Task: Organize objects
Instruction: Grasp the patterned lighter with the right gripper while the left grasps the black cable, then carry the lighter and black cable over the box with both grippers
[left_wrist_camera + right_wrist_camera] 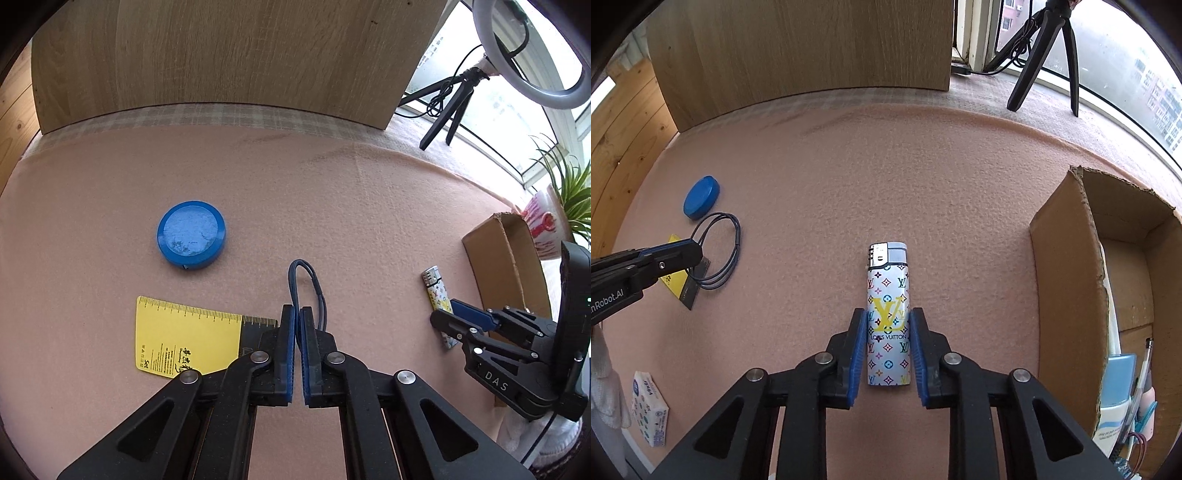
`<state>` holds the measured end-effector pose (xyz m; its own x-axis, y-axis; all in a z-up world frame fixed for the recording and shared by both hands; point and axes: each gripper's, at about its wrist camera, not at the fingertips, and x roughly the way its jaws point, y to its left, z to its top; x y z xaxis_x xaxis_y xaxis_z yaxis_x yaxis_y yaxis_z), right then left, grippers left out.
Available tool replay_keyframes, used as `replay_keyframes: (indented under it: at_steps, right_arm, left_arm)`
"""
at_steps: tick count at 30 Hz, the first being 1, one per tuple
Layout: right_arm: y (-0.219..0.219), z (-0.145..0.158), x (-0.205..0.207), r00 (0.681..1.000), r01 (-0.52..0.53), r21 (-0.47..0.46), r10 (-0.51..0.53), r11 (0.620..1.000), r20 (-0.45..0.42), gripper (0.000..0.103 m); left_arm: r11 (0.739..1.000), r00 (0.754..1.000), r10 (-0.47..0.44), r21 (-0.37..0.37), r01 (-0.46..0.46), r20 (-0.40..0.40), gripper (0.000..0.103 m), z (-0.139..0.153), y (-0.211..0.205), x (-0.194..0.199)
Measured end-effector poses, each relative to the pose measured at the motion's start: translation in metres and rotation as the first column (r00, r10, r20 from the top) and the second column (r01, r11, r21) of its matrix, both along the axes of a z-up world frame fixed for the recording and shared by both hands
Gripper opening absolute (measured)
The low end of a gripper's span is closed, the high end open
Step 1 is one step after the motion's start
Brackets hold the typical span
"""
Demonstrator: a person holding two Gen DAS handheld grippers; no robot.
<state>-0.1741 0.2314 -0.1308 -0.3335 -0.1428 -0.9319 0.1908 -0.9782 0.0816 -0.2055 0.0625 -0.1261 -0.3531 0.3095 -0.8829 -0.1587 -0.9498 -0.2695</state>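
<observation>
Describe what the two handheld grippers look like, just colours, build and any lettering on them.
Both are matte black plastic linkage frames with silver round pivot pins and triangular cut-outs. Each finger carries a ribbed blue pad. The left gripper shows white "nRobot.AI" lettering on its side in the right wrist view; the right gripper reads "DAS" in the left wrist view and has a black upright block with a thin cable behind it.

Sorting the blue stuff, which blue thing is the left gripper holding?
The thin cord loop, pinched in the left gripper; the round blue disc lies untouched.

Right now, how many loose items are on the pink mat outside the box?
4: blue round case far left, yellow ruler near it, wire loop in the left gripper, lighter between the right gripper fingers. More may be hidden.
</observation>
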Motion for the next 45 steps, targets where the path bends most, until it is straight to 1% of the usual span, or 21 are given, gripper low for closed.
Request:
replay_keyframes:
  at_steps: [3, 5, 8, 11, 13, 15, 17, 18, 20, 21, 25, 26, 27, 28, 30, 32, 35, 37, 39, 42, 45]
  right_arm:
    - [0.006, 0.001, 0.007, 1.000, 0.014, -0.030, -0.014, 0.999, 0.006, 0.021]
    - [0.011, 0.004, 0.013, 1.000, 0.028, -0.062, -0.027, 0.998, 0.009, 0.021]
    - [0.019, 0.014, 0.023, 0.999, 0.054, -0.112, -0.054, 0.992, 0.001, 0.021]
    - [0.027, 0.028, 0.032, 0.998, 0.059, -0.131, -0.063, 0.990, -0.026, 0.021]
    - [0.032, 0.038, 0.037, 0.997, 0.061, -0.139, -0.068, 0.988, -0.045, 0.021]
    - [0.035, 0.046, 0.042, 0.996, 0.057, -0.146, -0.066, 0.988, -0.059, 0.021]
    - [0.038, 0.053, 0.047, 0.995, 0.054, -0.140, -0.065, 0.989, -0.077, 0.021]
    - [0.039, 0.057, 0.051, 0.994, 0.053, -0.138, -0.065, 0.989, -0.084, 0.021]
    - [0.041, 0.062, 0.059, 0.994, 0.052, -0.143, -0.065, 0.988, -0.091, 0.021]
    - [0.042, 0.064, 0.062, 0.993, 0.051, -0.145, -0.065, 0.988, -0.094, 0.021]
    - [0.048, 0.070, 0.076, 0.993, 0.053, -0.143, -0.068, 0.988, -0.101, 0.021]
    - [0.051, 0.071, 0.078, 0.992, 0.056, -0.146, -0.071, 0.988, -0.101, 0.021]
    - [0.053, 0.072, 0.079, 0.992, 0.058, -0.147, -0.074, 0.987, -0.103, 0.021]
    - [0.055, 0.074, 0.081, 0.991, 0.063, -0.145, -0.079, 0.987, -0.106, 0.021]
    - [0.060, 0.077, 0.082, 0.989, 0.075, -0.144, -0.092, 0.987, -0.116, 0.021]
    - [0.064, 0.080, 0.083, 0.987, 0.084, -0.144, -0.102, 0.986, -0.125, 0.021]
    - [0.069, 0.084, 0.084, 0.985, 0.088, -0.151, -0.109, 0.985, -0.135, 0.021]
    - [0.072, 0.088, 0.085, 0.983, 0.089, -0.154, -0.112, 0.984, -0.146, 0.021]
    - [0.077, 0.089, 0.085, 0.982, 0.095, -0.153, -0.118, 0.984, -0.149, 0.021]
    - [0.088, 0.094, 0.089, 0.978, 0.108, -0.161, -0.134, 0.981, -0.159, 0.021]
    - [0.105, 0.101, 0.096, 0.970, 0.135, -0.169, -0.165, 0.976, -0.177, 0.021]
  left_arm:
    - [1.000, 1.000, 0.002, 0.020, -0.002, -0.021, 0.002, 0.012, -0.001, 0.010]
    - [1.000, 0.999, -0.002, 0.021, 0.003, -0.040, 0.002, 0.020, 0.001, 0.015]
    - [1.000, 0.997, -0.008, 0.025, 0.010, -0.071, 0.002, 0.034, 0.004, 0.022]
    - [1.000, 0.995, -0.012, 0.021, 0.014, -0.099, 0.002, 0.044, 0.007, 0.026]
    - [1.000, 0.995, -0.009, -0.020, 0.007, -0.101, 0.002, 0.040, 0.010, 0.023]
    - [0.999, 0.999, 0.000, -0.036, -0.002, -0.053, 0.004, 0.026, 0.007, 0.014]
    - [0.997, 1.000, 0.017, -0.081, -0.019, -0.018, 0.015, 0.011, 0.003, 0.002]
    - [0.995, 1.000, 0.019, -0.100, -0.020, -0.012, 0.030, 0.005, 0.002, -0.003]
    - [0.992, 1.000, 0.024, -0.121, -0.025, -0.004, 0.048, -0.005, 0.002, -0.011]
    - [0.992, 1.000, 0.019, -0.125, -0.019, -0.004, 0.049, -0.008, 0.004, -0.015]
    - [0.983, 1.000, -0.020, -0.184, 0.020, 0.002, 0.049, -0.021, 0.015, -0.027]
    - [0.982, 1.000, -0.019, -0.185, 0.022, 0.018, 0.047, -0.025, 0.016, -0.029]
    - [0.985, 0.999, -0.024, -0.172, 0.028, 0.029, 0.037, -0.027, 0.016, -0.028]
    - [0.986, 1.000, -0.025, -0.162, 0.027, 0.015, 0.024, -0.027, 0.016, -0.026]
    - [0.984, 0.999, -0.044, -0.174, 0.048, 0.028, 0.002, -0.029, 0.020, -0.022]
    - [0.981, 0.998, -0.064, -0.184, 0.066, 0.018, 0.002, -0.027, 0.025, -0.015]
    - [0.988, 0.997, -0.069, -0.136, 0.072, 0.028, 0.002, -0.023, 0.026, -0.007]
    - [0.989, 0.997, -0.070, -0.127, 0.073, 0.024, 0.002, -0.018, 0.031, 0.000]
    - [0.993, 0.998, -0.063, -0.098, 0.065, 0.019, 0.002, -0.011, 0.032, 0.005]
    - [0.995, 0.997, -0.074, -0.066, 0.072, -0.027, 0.002, 0.014, 0.038, 0.015]
    - [0.996, 0.993, -0.090, -0.014, 0.089, -0.079, 0.002, 0.044, 0.048, 0.023]
